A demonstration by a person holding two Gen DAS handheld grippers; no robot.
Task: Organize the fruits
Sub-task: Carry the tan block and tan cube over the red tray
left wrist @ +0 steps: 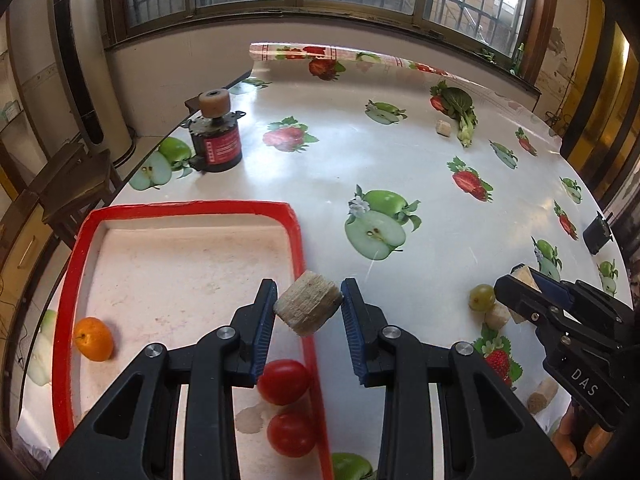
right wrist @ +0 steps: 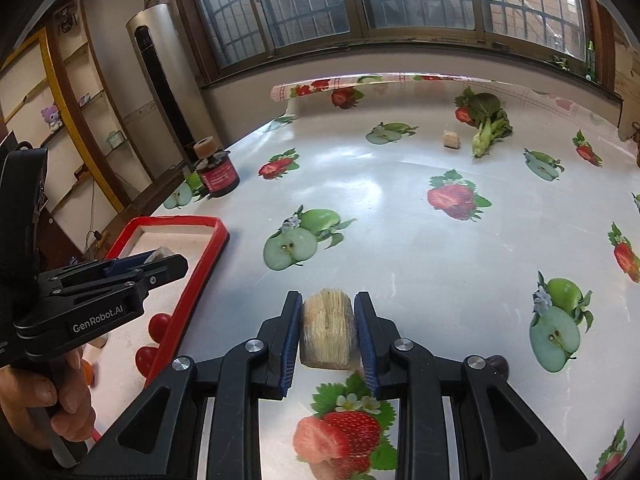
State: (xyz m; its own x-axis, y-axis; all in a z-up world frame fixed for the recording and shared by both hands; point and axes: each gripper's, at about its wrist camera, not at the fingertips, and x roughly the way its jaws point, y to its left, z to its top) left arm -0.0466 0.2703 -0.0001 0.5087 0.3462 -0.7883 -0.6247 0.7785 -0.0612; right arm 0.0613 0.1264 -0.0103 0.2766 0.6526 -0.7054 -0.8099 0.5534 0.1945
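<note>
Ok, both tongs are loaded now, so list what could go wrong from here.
1. The left tongs grip their fibrous chunk tilted, by its corners, above the red tray's rim; it may twist free and land outside.
2. Two tomatoes lie just inside that rim; a dropped chunk could knock them rolling.
3. The right tongs carry another chunk close beside the left ones; they might collide.

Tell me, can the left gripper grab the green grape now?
Probably not right now. The left gripper is already shut on a fibrous beige chunk, so its jaws are full. The green grape lies free on the table, close beside the right gripper.
</note>
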